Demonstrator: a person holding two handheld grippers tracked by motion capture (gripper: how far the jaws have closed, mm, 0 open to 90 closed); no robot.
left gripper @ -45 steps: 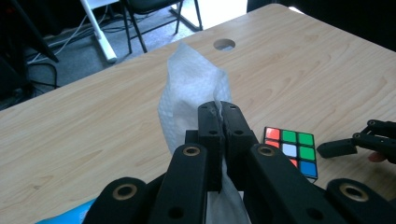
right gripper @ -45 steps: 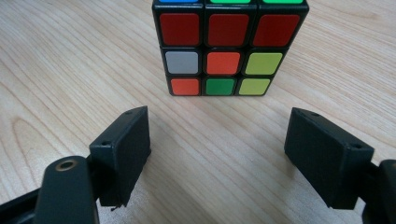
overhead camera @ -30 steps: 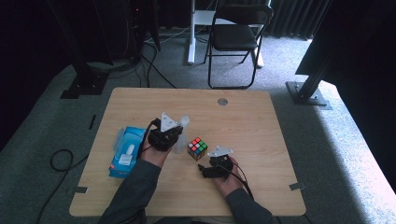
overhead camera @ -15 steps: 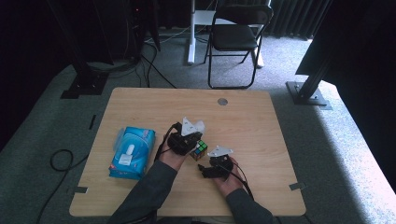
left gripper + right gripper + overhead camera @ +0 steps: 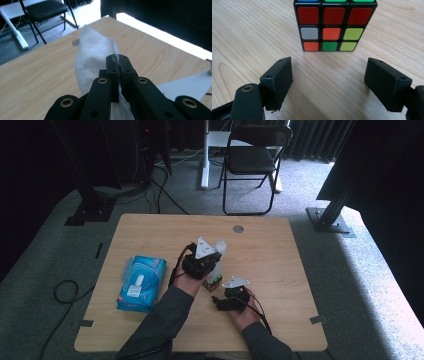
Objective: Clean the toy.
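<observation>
My left gripper (image 5: 118,58) is shut on a white wipe (image 5: 95,50), which billows up past the pinched jaw tips. In the high view that left gripper (image 5: 216,252) hovers mid-table with the wipe (image 5: 220,245) sticking out beyond it, just above and behind a scrambled puzzle cube (image 5: 212,283). The cube (image 5: 334,25) stands on the wooden table (image 5: 249,37) with its red, orange, green and white face toward my right gripper (image 5: 328,75). That gripper is open, jaws wide apart and a short way from the cube. In the high view the right gripper (image 5: 221,297) rests near the front.
A blue pack of wipes (image 5: 142,281) lies on the table's left side. A round grommet (image 5: 238,228) is set near the far edge. Behind the table stand a folding chair (image 5: 250,160) and stand bases on the carpet.
My left hand has carried the wipe rightward from beside the blue pack to a spot over the cube. The right gripper and the cube have stayed put.
</observation>
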